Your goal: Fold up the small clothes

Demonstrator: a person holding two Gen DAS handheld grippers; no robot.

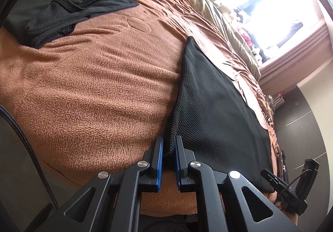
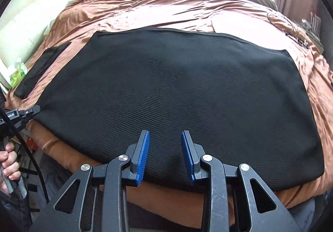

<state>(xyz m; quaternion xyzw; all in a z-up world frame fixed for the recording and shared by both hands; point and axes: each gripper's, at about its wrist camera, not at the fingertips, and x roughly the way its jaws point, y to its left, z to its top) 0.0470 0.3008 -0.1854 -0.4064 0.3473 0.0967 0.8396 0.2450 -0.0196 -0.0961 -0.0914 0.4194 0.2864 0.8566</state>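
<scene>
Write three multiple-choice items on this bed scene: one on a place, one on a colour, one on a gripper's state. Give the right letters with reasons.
1. Where does the left hand-held gripper hold the spread black garment?
A. at a near corner edge
B. at its middle
C. at its far hem

2. What colour is the fleece blanket under the garment?
A. white
B. brown
C. green

3. How does the right hand-held gripper stand?
A. shut on the garment
B. shut on the blanket
C. open above the garment

Answers:
1. A: the left wrist view shows the garment's edge pinched between the blue pads, and the right wrist view shows that gripper at the garment's near left corner.
2. B: brown fleece fills the left wrist view.
3. C: its pads stand apart with nothing between them.
</scene>
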